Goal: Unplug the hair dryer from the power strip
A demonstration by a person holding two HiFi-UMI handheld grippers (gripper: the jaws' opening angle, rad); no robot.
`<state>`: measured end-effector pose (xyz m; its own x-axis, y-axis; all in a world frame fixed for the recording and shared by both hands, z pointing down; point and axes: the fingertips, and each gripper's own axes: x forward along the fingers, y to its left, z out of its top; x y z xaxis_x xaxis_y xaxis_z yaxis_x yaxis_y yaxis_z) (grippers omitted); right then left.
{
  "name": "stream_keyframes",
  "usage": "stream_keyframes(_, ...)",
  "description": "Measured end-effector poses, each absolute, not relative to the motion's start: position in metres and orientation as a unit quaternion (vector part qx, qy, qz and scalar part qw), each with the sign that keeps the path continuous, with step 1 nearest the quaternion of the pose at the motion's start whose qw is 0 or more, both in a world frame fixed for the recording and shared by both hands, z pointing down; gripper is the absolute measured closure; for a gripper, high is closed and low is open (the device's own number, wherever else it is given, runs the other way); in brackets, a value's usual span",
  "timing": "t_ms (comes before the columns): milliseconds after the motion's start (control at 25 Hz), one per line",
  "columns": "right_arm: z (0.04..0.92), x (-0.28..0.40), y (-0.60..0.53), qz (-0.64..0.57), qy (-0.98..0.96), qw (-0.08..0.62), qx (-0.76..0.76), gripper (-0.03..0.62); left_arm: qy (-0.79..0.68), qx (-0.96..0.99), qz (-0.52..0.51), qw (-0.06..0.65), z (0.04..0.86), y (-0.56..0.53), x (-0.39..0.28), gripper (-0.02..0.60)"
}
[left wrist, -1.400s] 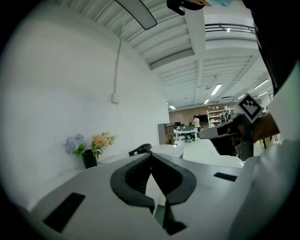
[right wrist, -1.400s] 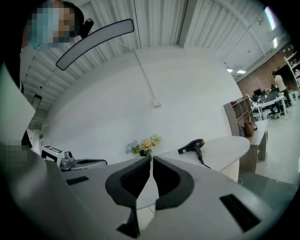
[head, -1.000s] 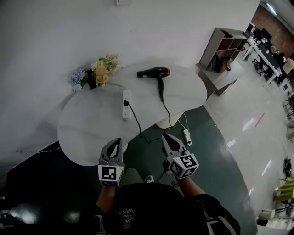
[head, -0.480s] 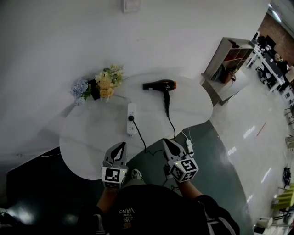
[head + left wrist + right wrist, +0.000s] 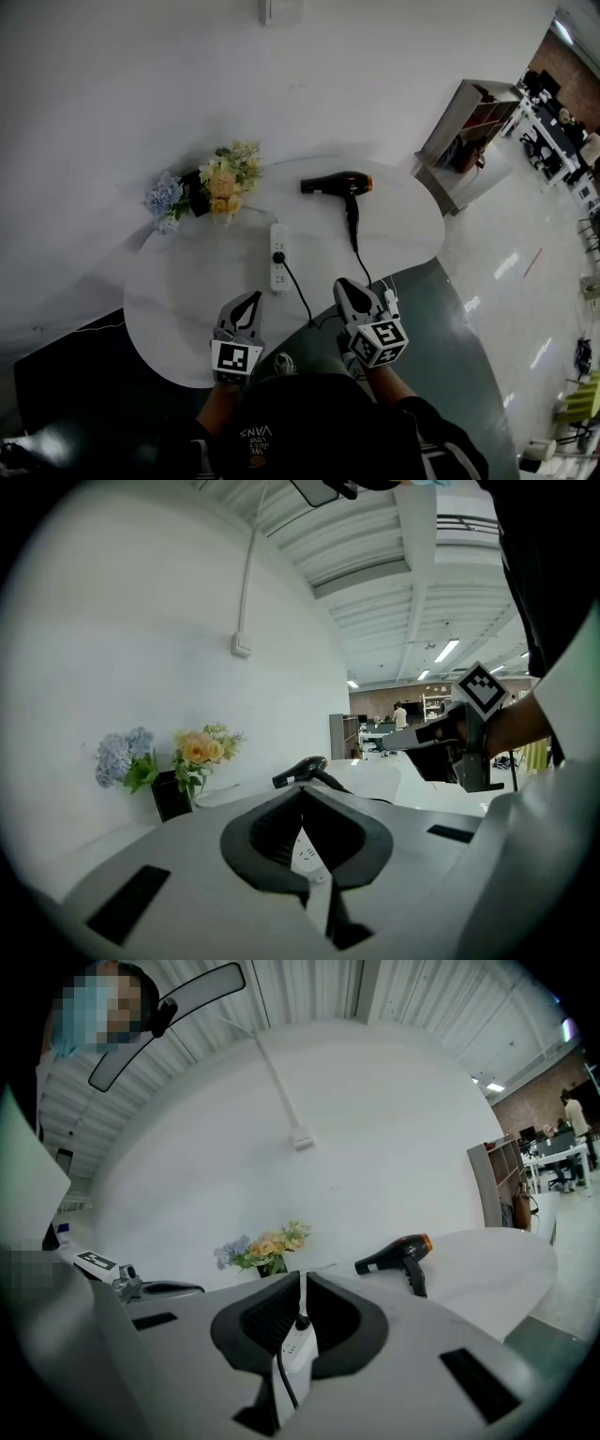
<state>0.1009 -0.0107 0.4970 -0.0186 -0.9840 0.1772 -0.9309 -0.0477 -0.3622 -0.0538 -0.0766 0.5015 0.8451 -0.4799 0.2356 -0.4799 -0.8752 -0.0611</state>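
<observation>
A black hair dryer [image 5: 337,183] with an orange rear end lies on the far side of the round white table [image 5: 178,291]. Its black cord [image 5: 302,292] runs off the near edge and back up to a plug [image 5: 278,256] seated in the white power strip [image 5: 277,272] at mid-table. My left gripper [image 5: 247,304] hovers over the near table edge, shut and empty. To the right of the strip, my right gripper [image 5: 348,288] is also shut and empty. The strip [image 5: 292,1349] and plug [image 5: 302,1321] lie straight ahead in the right gripper view, with the dryer [image 5: 398,1252] behind them.
A vase of flowers [image 5: 211,186] stands at the table's back left against the white wall. A shelf unit [image 5: 464,127] stands to the right. A small white device on a cable [image 5: 394,302] lies on the dark floor by the right gripper.
Both grippers have moved forward toward the table, still shut. The power strip and dryer now sit closer in the head view.
</observation>
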Motion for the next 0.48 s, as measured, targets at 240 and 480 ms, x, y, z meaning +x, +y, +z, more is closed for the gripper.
stream_keyframes(240, 0.502, 0.103, -0.039, -0.192, 0.697, 0.050, -0.690, 0.548, -0.246, 0.960, 0.134, 0.008, 0.516, -0.090, -0.050, 0.563)
stream_keyframes(480, 0.512, 0.107, -0.070, -0.184, 0.723, 0.033, -0.665, 0.548, -0.276, 0.950, 0.146, 0.017, 0.531, -0.109, -0.046, 0.563)
